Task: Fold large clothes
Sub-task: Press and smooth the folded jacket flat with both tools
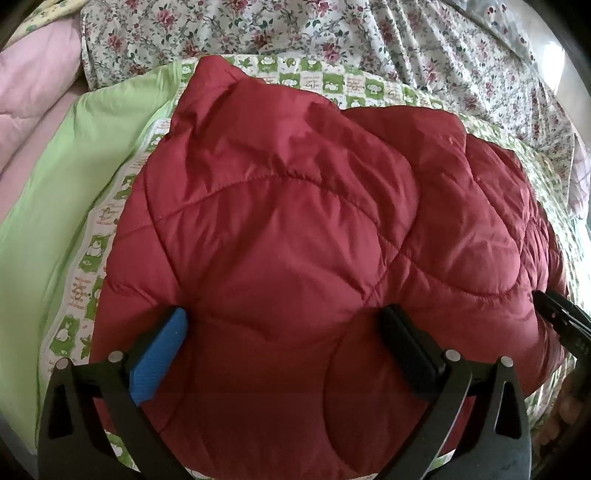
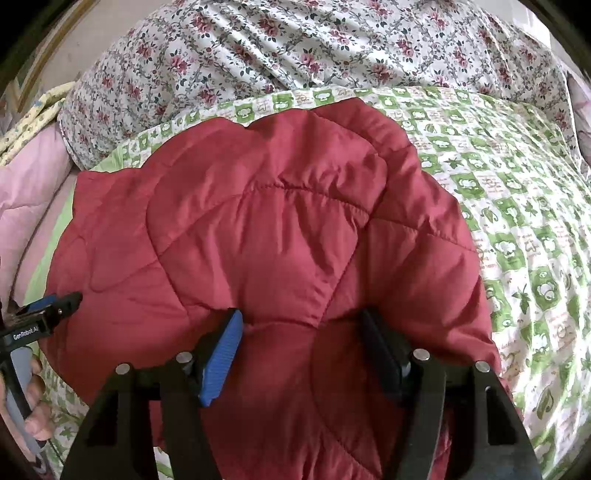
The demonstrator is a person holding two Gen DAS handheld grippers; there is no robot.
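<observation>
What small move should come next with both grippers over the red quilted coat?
Probably lift both grippers clear. The red quilted coat already lies in a compact folded bundle on the green patterned sheet, and the left gripper and right gripper are open, pressing it rather than pinching.

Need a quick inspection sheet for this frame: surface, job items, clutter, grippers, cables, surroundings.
Surface: bed under a green-and-white frog-print quilt.
Job's things: red quilted jacket lying bunched on the quilt, puffy, part folded.
Clutter: floral sheet heaped behind; pink comforter at left; plain green sheet beside the jacket.
Grippers: left gripper and right gripper, jaws apart, over the jacket's near edge; contact unclear.
Cables: nothing seen.
Surroundings: wall strip beyond the bedding; the rest is out of view.
</observation>
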